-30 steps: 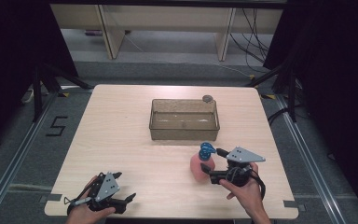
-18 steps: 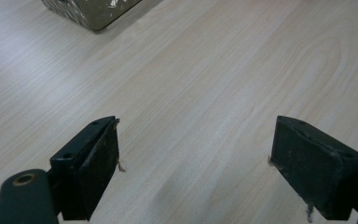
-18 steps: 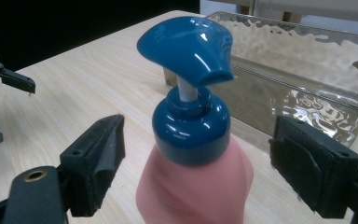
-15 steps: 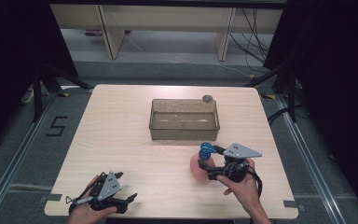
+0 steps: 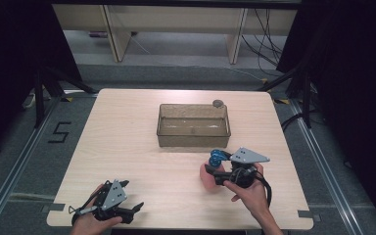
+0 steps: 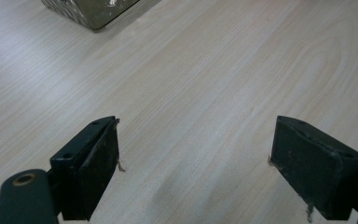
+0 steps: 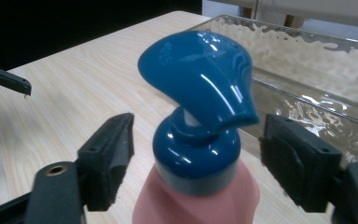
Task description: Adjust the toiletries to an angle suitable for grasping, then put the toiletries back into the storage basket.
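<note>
A pale wood-grain tabletop [image 5: 127, 142] sits in a dark room, with shelving legs and cables along the top of the high view. At lower left of that view, the left hand-held gripper [image 5: 129, 211] lies low by the near edge, its jaws spread wide over bare wood with nothing between them. Centre frame, a clear rectangular plastic bin [image 5: 194, 126] stands, a small grey round object [image 5: 218, 103] at its far right corner. Just below and right of the bin, the pink pump bottle [image 5: 209, 175] with its blue pump head [image 7: 200, 93] stands on the tabletop, the right hand-held gripper [image 5: 214, 175] around it. In the right gripper view the jaws flank the blue collar, open, gaps showing either side. Looks like a grasp coming: best to close squarely on the collar or pink shoulder, not the glossy spout, which could slip and tip the bottle.
</note>
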The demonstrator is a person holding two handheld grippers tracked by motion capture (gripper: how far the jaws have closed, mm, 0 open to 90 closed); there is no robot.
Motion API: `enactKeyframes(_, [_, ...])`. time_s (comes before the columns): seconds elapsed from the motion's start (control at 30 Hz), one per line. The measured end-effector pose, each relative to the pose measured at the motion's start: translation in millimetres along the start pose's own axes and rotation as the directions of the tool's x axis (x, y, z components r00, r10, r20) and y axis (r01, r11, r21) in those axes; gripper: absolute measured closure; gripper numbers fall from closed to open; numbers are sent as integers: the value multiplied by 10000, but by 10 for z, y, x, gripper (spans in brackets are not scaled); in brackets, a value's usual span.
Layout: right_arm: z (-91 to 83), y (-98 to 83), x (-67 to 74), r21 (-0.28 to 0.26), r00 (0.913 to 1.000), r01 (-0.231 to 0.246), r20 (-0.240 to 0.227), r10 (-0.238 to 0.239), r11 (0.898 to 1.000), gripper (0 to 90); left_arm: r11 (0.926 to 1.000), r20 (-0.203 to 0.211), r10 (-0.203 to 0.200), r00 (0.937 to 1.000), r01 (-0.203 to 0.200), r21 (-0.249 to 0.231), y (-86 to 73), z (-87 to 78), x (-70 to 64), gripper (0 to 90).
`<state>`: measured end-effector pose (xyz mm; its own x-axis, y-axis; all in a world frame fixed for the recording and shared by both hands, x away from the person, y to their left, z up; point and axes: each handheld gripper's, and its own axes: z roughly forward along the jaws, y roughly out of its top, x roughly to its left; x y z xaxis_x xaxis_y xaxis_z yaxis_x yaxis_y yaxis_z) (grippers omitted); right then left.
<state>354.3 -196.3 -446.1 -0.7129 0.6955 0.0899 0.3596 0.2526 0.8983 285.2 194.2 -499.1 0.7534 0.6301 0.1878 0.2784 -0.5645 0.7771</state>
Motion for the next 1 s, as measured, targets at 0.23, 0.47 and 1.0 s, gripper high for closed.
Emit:
enactKeyframes(0.23, [37, 2, 0, 80, 10000, 23, -9, -23, 10000, 358, 10000, 23, -55, 10000, 55, -19, 2, -5, 5, 148])
enactKeyframes(0.47, [91, 4, -3, 98, 9994, 333, -63, -333, 9994, 456, 10000, 81, -12, 10000, 11, 46, 5, -12, 0, 148])
enactKeyframes(1.0, [91, 20, 65, -18, 9964, 656, 542, -654, 9978, 532, 9999, 18, 101, 9999, -101, -60, 8, -37, -17, 148])
